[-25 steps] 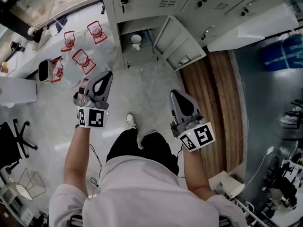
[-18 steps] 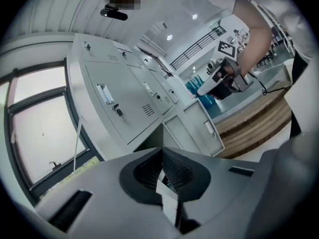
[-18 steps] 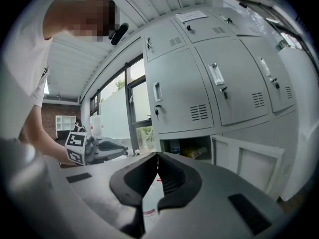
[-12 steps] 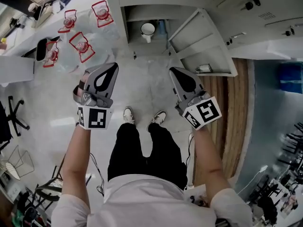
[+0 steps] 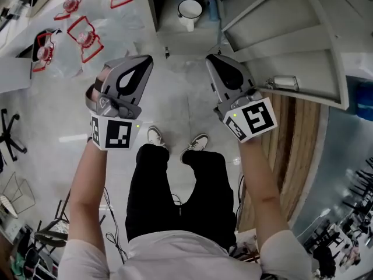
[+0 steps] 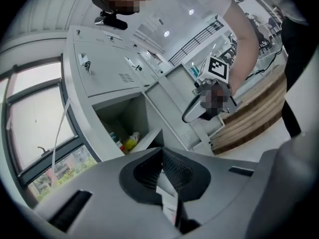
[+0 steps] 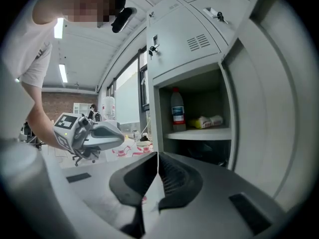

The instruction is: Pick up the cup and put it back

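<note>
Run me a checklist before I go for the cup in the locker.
1. Locker door open: ok, it is swung wide.
2. Cup located: ok, the head view shows it standing inside the open compartment.
3. Right gripper empty: ok, jaws together with nothing between them.
4. Left gripper empty: ok, jaws together with nothing between them.
5. Jaws ready to take the cup: not ok, both are shut; open one before closing in.
6. Cup visible to a gripper camera: not ok, the right gripper view shows only a bottle on the shelf.
</note>
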Tool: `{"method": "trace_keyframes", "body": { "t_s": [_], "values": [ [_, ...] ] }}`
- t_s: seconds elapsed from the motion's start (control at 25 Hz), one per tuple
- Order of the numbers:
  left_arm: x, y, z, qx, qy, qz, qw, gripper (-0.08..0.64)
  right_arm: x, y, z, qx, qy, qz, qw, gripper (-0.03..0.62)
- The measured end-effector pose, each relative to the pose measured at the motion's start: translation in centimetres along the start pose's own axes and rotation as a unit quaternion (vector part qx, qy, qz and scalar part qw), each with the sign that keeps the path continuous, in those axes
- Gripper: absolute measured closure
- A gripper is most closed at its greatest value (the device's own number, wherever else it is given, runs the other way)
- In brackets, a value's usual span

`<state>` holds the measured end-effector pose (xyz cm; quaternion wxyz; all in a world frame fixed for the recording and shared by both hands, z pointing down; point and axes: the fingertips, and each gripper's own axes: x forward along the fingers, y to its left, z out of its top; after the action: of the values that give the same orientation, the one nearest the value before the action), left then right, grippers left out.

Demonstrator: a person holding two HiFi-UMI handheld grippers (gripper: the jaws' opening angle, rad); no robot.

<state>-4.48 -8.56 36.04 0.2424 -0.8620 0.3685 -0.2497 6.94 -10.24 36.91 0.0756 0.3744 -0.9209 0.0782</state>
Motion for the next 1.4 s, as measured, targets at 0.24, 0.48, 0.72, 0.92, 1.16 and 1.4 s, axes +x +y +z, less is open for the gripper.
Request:
{"method": "trace_keyframes", "body": {
  "t_s": [0.24, 0.48, 0.72, 0.92, 1.16, 1.4],
  "values": [
    [2.1, -2.2, -4.0, 0.005, -0.005, 0.001, 1.0, 0.54, 3.2, -1.8, -4.5, -0.02, 0.001, 0.001, 1.0, 0.574],
    [4.4, -4.1, -7.7, 0.016, -0.004, -0.004, 0.9999, 0.54, 6.0, -3.8, -7.3, -0.022, -0.013, 0.004, 1.0, 0.572],
    [6.1, -4.9, -9.9, 0.018, -0.009, -0.001, 0.9998, 0.54, 8.7, -4.7, -9.9, -0.033, -0.014, 0.02, 0.999, 0.518],
    [6.9, -4.9, -11.4, 0.016, -0.015, 0.007, 0.9997, 0.54, 10.9, -6.6, -11.7, -0.007, -0.017, 0.023, 1.0, 0.472],
    [7.7, -5.3, -12.9, 0.017, -0.027, 0.011, 0.9994, 0.54, 12.5, -7.7, -13.1, -0.004, -0.02, 0.038, 0.999, 0.458],
    [8.2, -5.9, -14.2, 0.035, -0.026, 0.011, 0.999, 0.54, 14.2, -7.3, -13.2, -0.037, -0.026, 0.063, 0.997, 0.453]
  ]
}}
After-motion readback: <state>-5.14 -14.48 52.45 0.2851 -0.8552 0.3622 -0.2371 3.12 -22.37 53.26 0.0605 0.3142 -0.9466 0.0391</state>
